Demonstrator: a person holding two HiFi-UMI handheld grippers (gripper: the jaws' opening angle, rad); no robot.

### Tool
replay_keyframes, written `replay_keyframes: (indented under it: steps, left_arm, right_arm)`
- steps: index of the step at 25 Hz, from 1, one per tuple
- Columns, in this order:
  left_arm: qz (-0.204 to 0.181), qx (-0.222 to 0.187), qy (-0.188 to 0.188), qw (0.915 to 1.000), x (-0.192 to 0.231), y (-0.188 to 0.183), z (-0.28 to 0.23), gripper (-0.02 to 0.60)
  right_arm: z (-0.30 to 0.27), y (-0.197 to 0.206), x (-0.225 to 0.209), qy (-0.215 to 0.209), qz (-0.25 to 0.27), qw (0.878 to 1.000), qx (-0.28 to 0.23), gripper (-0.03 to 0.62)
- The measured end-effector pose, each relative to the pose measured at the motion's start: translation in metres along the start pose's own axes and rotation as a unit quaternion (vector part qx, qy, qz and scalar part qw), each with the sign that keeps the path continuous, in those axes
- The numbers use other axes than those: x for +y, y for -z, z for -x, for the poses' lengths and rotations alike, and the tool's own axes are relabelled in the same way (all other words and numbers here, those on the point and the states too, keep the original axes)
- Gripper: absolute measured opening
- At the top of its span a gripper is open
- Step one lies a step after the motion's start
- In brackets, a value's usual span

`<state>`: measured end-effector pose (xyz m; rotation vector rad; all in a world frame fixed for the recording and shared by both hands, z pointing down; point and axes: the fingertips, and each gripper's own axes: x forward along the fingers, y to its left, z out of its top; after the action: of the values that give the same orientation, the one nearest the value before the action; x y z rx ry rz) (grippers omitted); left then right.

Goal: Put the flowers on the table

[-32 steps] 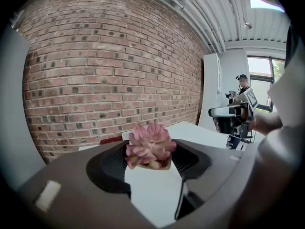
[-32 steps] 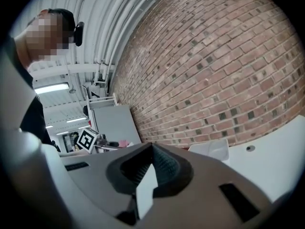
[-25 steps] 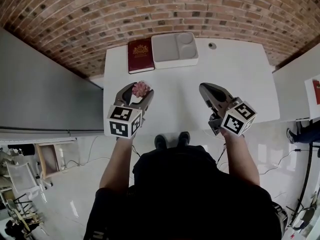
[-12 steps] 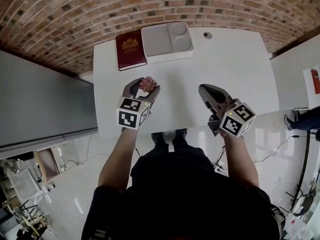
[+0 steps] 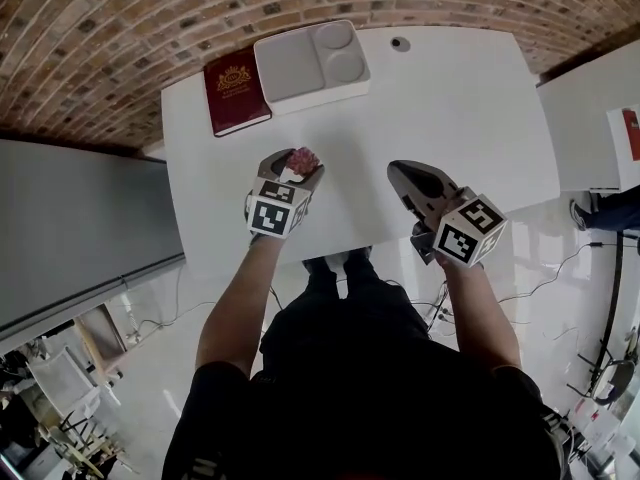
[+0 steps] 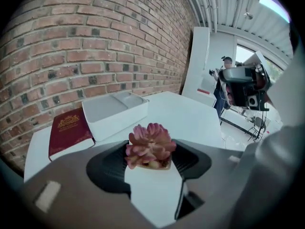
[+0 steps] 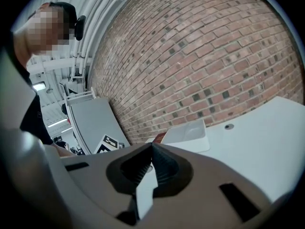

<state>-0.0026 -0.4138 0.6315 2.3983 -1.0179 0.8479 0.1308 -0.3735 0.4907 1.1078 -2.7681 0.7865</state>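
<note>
Pinching the flowers (image 6: 149, 146) from both sides, the left gripper (image 6: 150, 160) is pressing its ribbed dark pads (image 6: 107, 168) against the small pale base under the pink rosette, so the petals are standing free above the jaws. That looks like the right place to hold: the base is probably the stiffer part, while the petals are likely soft and easy to bruise or snap. The whole thing seems very light, so a gentle squeeze should be enough. Being small and top-heavy, it may tip when it is let go.

Seen from the head view, this gripper (image 5: 290, 176) is carrying the flowers (image 5: 302, 160) over the near left part of the white table (image 5: 455, 108); whether the base is touching the top is not clear. The right gripper (image 7: 151, 159) is holding its jaws pressed together with nothing between them, and is hanging (image 5: 410, 180) over the near right edge. Farther back, a red book (image 5: 235, 90) and a white compartment tray (image 5: 310, 63) are lying side by side near the brick wall.
</note>
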Motion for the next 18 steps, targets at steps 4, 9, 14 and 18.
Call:
replay_keyframes:
  steps: [4, 9, 14, 18]
  left_arm:
    - [-0.018, 0.035, 0.016, 0.9991, -0.006, 0.020, -0.024, 0.281]
    - [-0.039, 0.061, 0.023, 0.9971, -0.007, 0.038, -0.046, 0.281]
    - [-0.054, 0.078, 0.025, 0.9952, -0.010, 0.048, -0.058, 0.281]
    - [-0.069, 0.092, 0.024, 0.9931, -0.012, 0.055, -0.065, 0.282]
  right_arm:
    - [0.005, 0.007, -0.005, 0.006, -0.009, 1.000, 0.003, 0.009]
    - [0.010, 0.010, -0.012, 0.016, -0.016, 1.000, 0.002, 0.009]
    - [0.017, 0.014, -0.015, 0.026, -0.022, 0.999, 0.002, 0.009]
    - [0.023, 0.015, -0.016, 0.033, -0.024, 0.999, 0.002, 0.009]
